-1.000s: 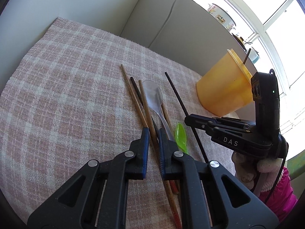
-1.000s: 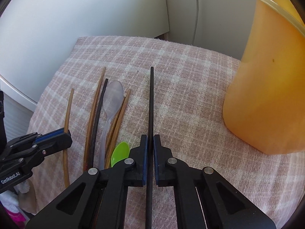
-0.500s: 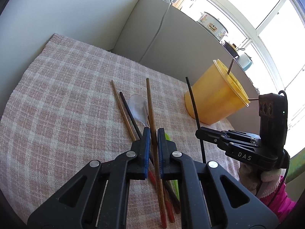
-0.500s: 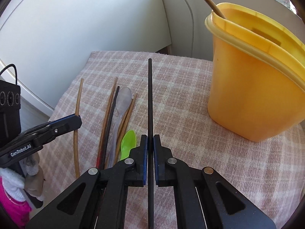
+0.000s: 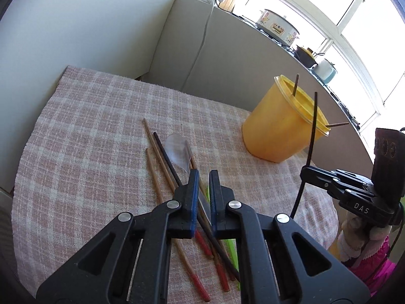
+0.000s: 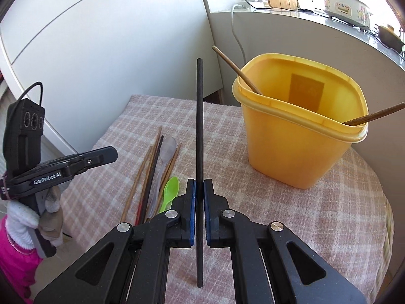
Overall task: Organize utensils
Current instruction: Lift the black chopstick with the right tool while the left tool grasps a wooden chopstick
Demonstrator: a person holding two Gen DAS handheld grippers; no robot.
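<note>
Yellow tub lies at two o'clock of the right gripper.
Its fingers are clamped on a black chopstick, long axis toward twelve; the left gripper, nearly closed, holds nothing over the chopstick pile.

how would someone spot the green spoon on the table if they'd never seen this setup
Start at the yellow tub on the checked cloth, then look left to the loose bundle of chopsticks lying flat. The green spoon lies on the bundle's tub side, the only bright lime, short plastic piece among long brown and black sticks.
</note>
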